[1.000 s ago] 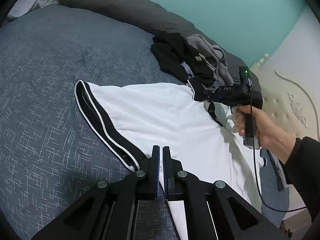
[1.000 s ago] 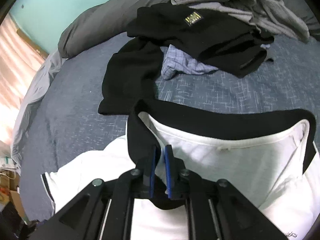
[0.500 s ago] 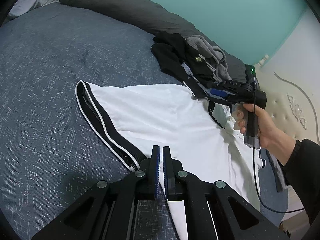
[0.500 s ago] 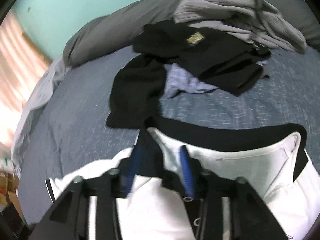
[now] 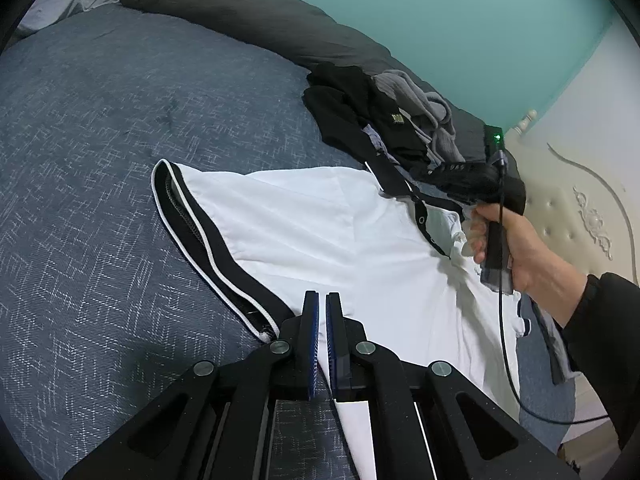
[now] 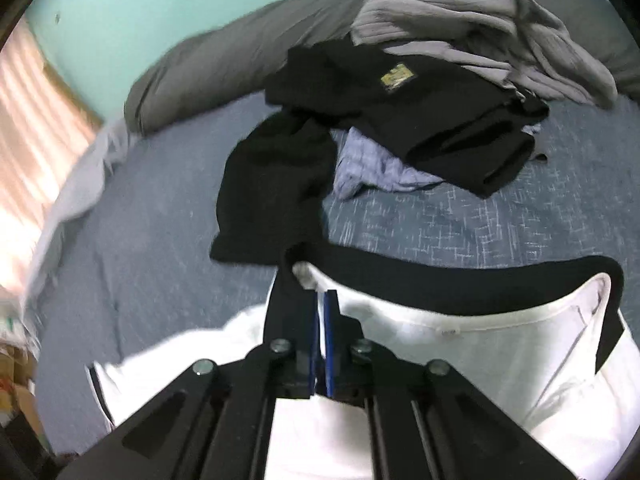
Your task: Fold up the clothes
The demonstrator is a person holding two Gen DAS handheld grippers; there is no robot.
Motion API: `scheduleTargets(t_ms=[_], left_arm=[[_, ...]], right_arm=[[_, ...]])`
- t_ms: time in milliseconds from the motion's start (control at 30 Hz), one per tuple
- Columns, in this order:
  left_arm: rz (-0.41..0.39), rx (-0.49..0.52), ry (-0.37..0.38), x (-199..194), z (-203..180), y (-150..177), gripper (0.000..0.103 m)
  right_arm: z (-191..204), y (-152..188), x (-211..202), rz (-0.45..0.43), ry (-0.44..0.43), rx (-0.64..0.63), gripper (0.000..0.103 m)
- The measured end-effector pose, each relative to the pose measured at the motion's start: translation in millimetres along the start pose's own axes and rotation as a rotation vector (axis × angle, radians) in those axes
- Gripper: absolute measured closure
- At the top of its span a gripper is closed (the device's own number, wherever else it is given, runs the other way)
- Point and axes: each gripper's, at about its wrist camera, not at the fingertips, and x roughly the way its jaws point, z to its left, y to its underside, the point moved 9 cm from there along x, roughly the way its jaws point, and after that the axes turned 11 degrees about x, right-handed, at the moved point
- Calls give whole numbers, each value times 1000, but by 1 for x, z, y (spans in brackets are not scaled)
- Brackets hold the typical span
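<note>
I see the white polo shirt lying spread on the blue-grey bedspread, its black collar toward the pile of dark and grey clothes. My left gripper has its jaws pressed together on the white cloth at the shirt's edge, just beside the sleeve's black band. My right gripper is clamped on the shirt at the left end of the collar; this view is a little blurred. From the left camera I see the right hand holding its gripper over the collar, a cable hanging below
</note>
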Motion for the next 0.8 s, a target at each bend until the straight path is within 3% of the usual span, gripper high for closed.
scheduleTargets(t_ms=[100,167,200,233,400,467,533,600,800], left_arm=[[-1,3,3,-1,-2,0,100],[-1,3,4,0,-2,0,100],[0,4,5,0,-3,0,100],[2,4,6,0,-3,0,100],[-2,7,5,-1,-4,-1,100],[-2,7,4,-1,-4,-1,100],[0,5,4,0,-3,-1,100],[1,2,4,1,-2,-1,100],[-1,-1,4,1,0,0,100]], right_arm=[[9,8,1,30,12,-57,100],[13,14,3,41,35,-85,85],[14,17,5,37,56,-103,53],[15,20,6,34,77,-120,37],[14,32,17,36,167,-192,38],[11,36,23,44,188,-213,53],[7,37,26,46,208,-224,76],[4,36,26,40,222,-230,85],[1,21,15,8,118,-130,87]])
